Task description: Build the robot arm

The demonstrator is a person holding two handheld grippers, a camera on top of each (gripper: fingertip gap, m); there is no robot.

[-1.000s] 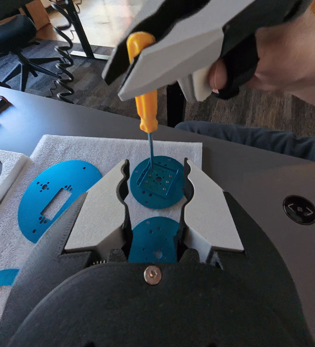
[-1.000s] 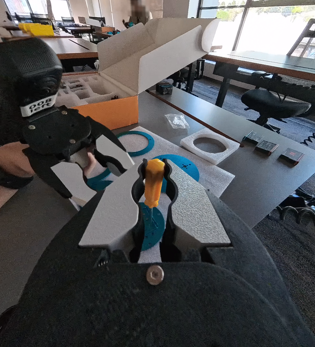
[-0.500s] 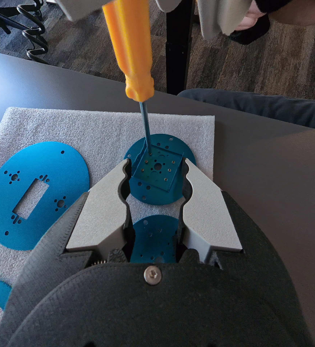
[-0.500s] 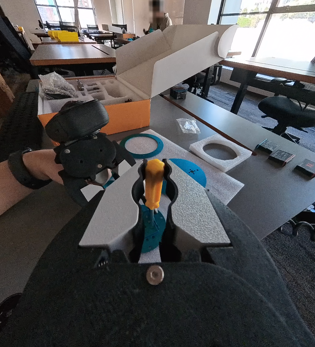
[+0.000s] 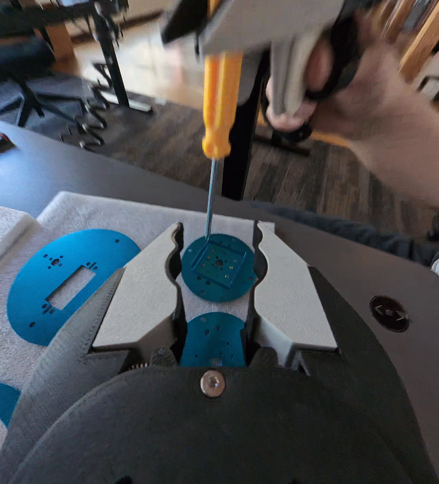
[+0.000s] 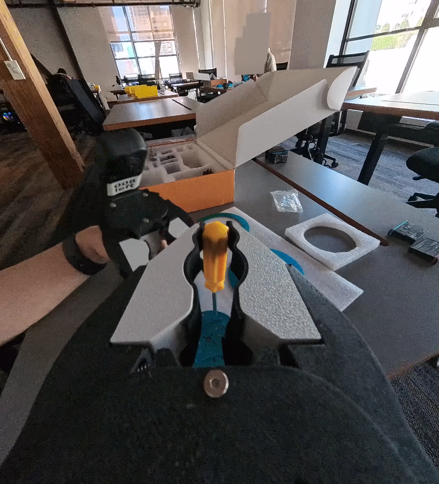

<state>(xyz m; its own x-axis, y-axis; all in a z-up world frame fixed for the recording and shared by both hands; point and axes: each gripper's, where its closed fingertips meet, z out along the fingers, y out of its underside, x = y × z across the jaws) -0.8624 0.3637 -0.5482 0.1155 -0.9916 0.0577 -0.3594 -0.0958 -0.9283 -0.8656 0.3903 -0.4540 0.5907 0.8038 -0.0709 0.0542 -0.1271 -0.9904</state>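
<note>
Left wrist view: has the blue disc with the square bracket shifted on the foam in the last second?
No. The bracket disc lies by the foam sheet's far edge as before, with the same gap to the plain disc nearer the camera.

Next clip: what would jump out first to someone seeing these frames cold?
The orange-handled screwdriver stands nearly upright, clamped in the right claw, its tip at the corner of a square bracket on a small blue disc. The open left claw flanks that disc on a white foam sheet. Behind, an orange box sits with its white lid raised.
</note>
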